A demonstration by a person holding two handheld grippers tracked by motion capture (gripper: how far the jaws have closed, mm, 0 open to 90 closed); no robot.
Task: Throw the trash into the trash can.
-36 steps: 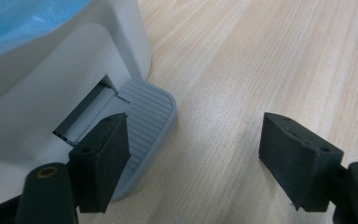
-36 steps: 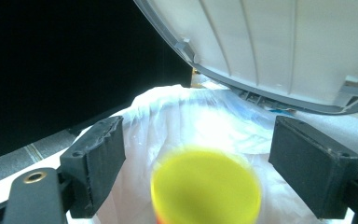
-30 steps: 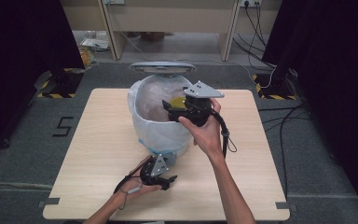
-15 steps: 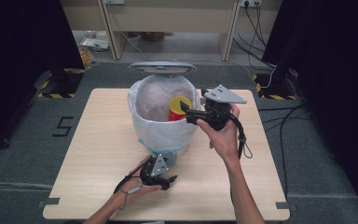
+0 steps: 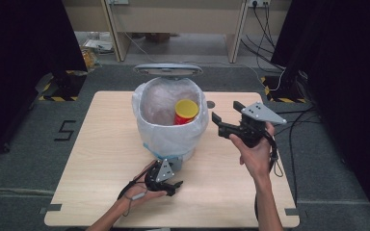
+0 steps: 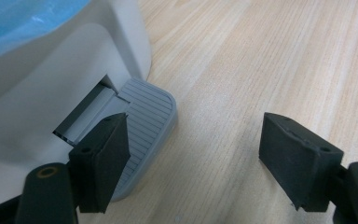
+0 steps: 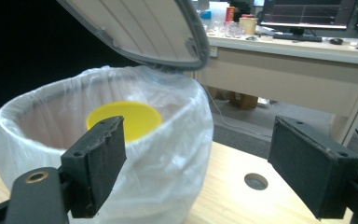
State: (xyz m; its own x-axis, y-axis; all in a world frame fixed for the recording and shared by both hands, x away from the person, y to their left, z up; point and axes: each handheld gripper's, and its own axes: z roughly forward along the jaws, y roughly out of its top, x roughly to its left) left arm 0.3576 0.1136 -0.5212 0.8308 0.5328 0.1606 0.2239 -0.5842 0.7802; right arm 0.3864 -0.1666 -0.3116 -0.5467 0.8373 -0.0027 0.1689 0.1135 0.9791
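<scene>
From the high view, a lined bin [image 5: 169,120] stands near the middle of the counter [image 5: 96,159], its lid [image 5: 167,70] tipped up at the far side. A red can with a yellow cap [image 5: 186,111] sits upright inside the bin, toward its right wall. The left gripper [image 5: 169,183] lies low at the bin's near foot, its jaws apart. The right gripper [image 5: 224,118] hangs just right of the bin, level with its rim, jaws apart and empty, pointing back at the bin.

In the left gripper view, the grey ribbed pedal [image 6: 147,121] juts from the bin's base. One jaw sits over the pedal's near corner, the other stands well clear over bare counter; nothing is clamped. Whether the jaw presses the pedal cannot be told for certain, though the raised lid suggests it does.

In the right gripper view, the yellow cap [image 7: 123,119] shows inside the bag [image 7: 168,154], under the raised lid [image 7: 140,28], and the empty jaws frame the bin from outside.

The can looks delivered, so the step in hand is likely clearing out and letting the lid shut. To do it well, keep the right gripper away from the bag's rim, then ease the left gripper off the pedal slowly so the lid drops gently and the bin does not slide.
</scene>
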